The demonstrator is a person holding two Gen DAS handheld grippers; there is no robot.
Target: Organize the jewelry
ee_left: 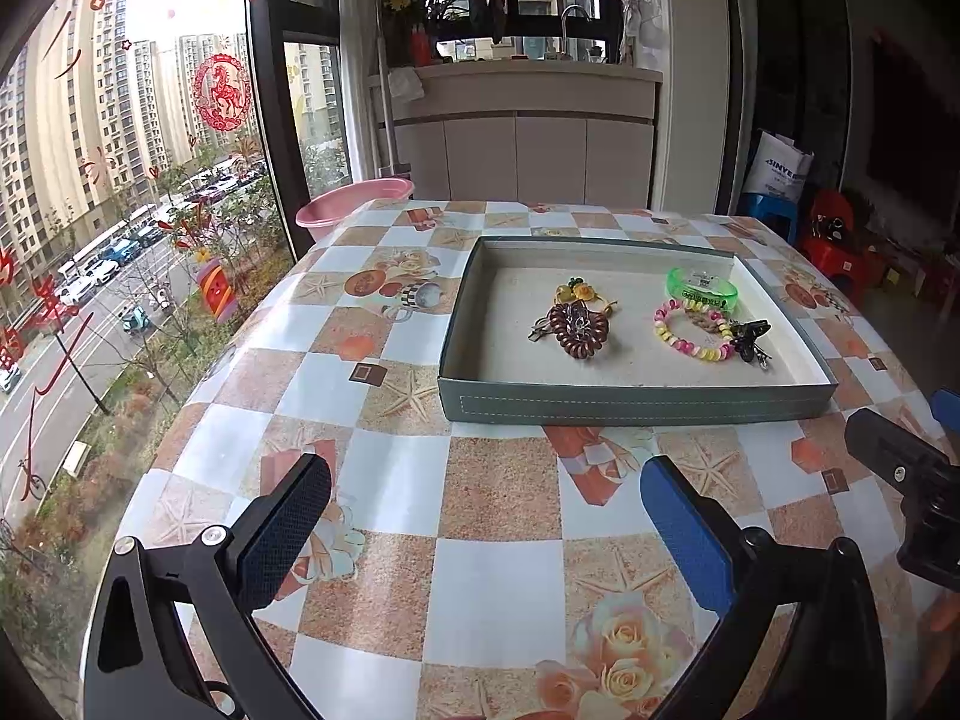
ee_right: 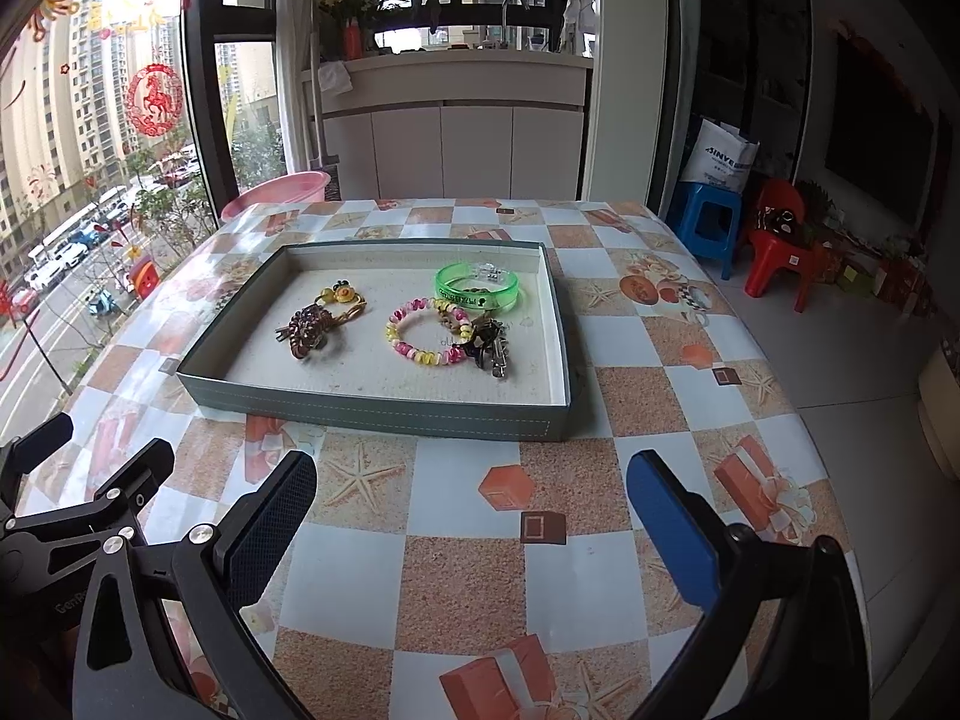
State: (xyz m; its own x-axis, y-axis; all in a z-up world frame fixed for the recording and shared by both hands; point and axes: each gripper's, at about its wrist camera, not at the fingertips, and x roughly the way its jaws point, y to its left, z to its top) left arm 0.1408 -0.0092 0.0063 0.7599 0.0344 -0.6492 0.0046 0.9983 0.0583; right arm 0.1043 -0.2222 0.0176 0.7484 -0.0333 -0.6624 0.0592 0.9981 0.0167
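A grey-green tray (ee_left: pixel 636 405) (ee_right: pixel 384 411) sits on the patterned table. In it lie a green bangle (ee_left: pixel 702 288) (ee_right: pixel 477 288), a pink and yellow bead bracelet (ee_left: pixel 690 330) (ee_right: pixel 426 330), a black hair clip (ee_left: pixel 747 339) (ee_right: pixel 489 345), a brown spiral hair tie (ee_left: pixel 576 330) (ee_right: pixel 309 324) and a yellow flower tie (ee_left: pixel 579 293) (ee_right: pixel 343 294). My left gripper (ee_left: pixel 486 531) is open and empty, above the table in front of the tray. My right gripper (ee_right: pixel 471 531) is open and empty, also in front of the tray.
The table (ee_left: pixel 498 588) (ee_right: pixel 462 588) has a checkered cloth. A pink basin (ee_left: pixel 354 204) (ee_right: pixel 279 192) stands beyond its far left corner by the window. A blue stool (ee_right: pixel 708 222) and a red chair (ee_right: pixel 780 246) stand on the floor to the right.
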